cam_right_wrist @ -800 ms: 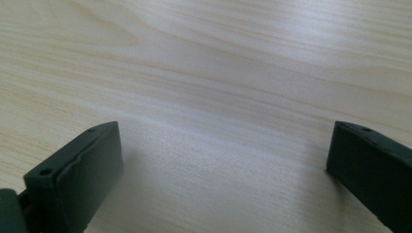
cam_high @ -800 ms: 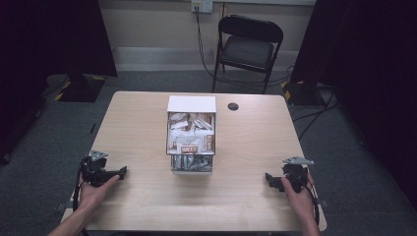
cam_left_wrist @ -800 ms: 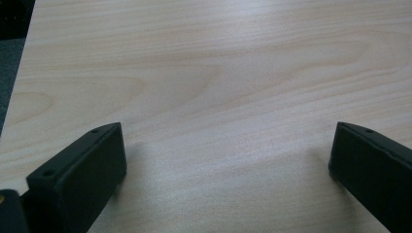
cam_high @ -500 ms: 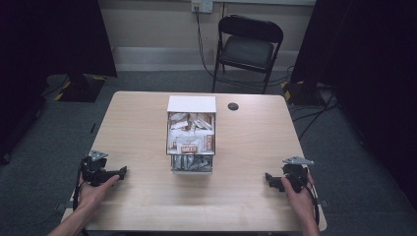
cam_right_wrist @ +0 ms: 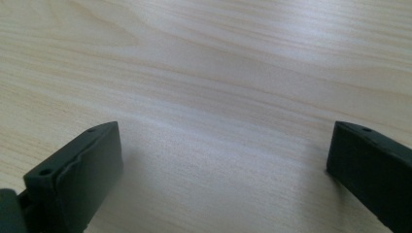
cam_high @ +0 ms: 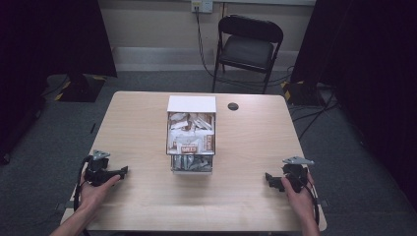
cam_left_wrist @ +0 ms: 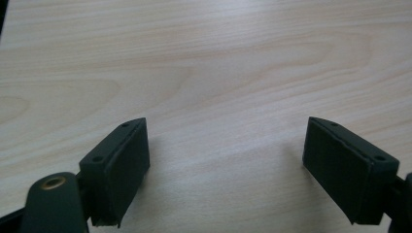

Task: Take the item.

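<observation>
High view: at the left of the table (cam_high: 142,128), the left gripper (cam_high: 124,170) is rested low near the front edge, its tips turned inward toward the middle. In the left gripper view its jaws are seen standing wide apart over bare wood, with nothing between them.

At the centre, well apart from both grippers, the box (cam_high: 191,133) is stood. It is the nearest thing to either gripper, so it is taken as the object of the work. It is seen as a small clear-walled container with a white flap or lid (cam_high: 192,103) at its far side, and it is crammed with packets (cam_high: 189,132) in white, brown and silver wrappers; one bears a red-brown label. The lower front part appears to be a separate tier of silvery packets, though this cannot be settled.

At the right, the right gripper (cam_high: 269,179) is held near the front edge, pointed inward; in the right gripper view its jaws are likewise spread, empty, above plain wood.

Several risks may be judged from here. The box looks light and tall, so it could be pushed or tipped if struck from one side alone. The packets are packed tightly and look slick, so neighbours could be dragged out, or a wrapper could slip from a shallow pinch.
</observation>
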Tool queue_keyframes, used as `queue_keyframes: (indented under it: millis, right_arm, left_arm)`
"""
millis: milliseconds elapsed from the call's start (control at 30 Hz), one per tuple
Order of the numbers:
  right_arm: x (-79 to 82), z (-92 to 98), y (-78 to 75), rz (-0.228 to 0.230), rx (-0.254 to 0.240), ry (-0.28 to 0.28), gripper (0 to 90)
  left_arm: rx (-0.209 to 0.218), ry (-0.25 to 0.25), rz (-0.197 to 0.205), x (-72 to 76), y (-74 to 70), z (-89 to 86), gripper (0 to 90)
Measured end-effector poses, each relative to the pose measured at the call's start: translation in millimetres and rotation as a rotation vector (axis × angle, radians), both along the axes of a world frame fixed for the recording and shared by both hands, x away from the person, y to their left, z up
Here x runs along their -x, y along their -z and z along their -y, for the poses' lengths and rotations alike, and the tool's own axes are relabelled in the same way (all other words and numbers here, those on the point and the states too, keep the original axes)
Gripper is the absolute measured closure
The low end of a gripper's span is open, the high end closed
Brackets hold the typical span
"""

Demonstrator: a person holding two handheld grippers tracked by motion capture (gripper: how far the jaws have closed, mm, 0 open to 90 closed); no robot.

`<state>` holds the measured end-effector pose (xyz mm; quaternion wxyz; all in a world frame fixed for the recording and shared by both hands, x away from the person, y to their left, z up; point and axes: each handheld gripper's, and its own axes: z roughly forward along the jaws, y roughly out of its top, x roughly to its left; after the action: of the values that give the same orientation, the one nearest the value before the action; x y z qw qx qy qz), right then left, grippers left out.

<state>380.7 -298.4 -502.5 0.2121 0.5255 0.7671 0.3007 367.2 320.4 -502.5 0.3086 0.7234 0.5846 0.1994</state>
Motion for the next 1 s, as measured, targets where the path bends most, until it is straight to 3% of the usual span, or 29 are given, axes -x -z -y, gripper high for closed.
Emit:
queue_keyframes:
  millis: [267, 433, 500, 567, 667, 733, 1000]
  right_arm:
    - [0.0, 0.0, 0.0, 0.000, 0.000, 0.000, 0.0]
    - [0.0, 0.0, 0.0, 0.000, 0.000, 0.000, 0.0]
    - [0.0, 0.0, 0.0, 0.000, 0.000, 0.000, 0.0]
    - [0.0, 0.0, 0.0, 0.000, 0.000, 0.000, 0.0]
    - [0.0, 0.0, 0.0, 0.000, 0.000, 0.000, 0.0]
    - [0.0, 0.0, 0.0, 0.000, 0.000, 0.000, 0.0]
    - [0.0, 0.0, 0.0, 0.000, 0.000, 0.000, 0.0]
  left_arm:
    - [0.016, 0.036, 0.012, -0.1, -5.0, 4.9, 19.4]
    - [0.054, 0.052, 0.018, 0.6, -11.3, 5.4, 20.8]
    - [0.068, 0.068, 0.029, 1.1, -14.5, 6.2, 27.3]
    - [0.077, 0.077, 0.034, 1.4, -16.1, 8.7, 27.8]
    - [0.122, 0.095, 0.029, 1.7, -19.6, 11.5, 27.4]
    - [0.100, 0.102, 0.043, 2.9, -23.0, 13.0, 27.4]
    - [0.144, 0.117, 0.073, 7.4, -32.7, 10.1, 28.8]
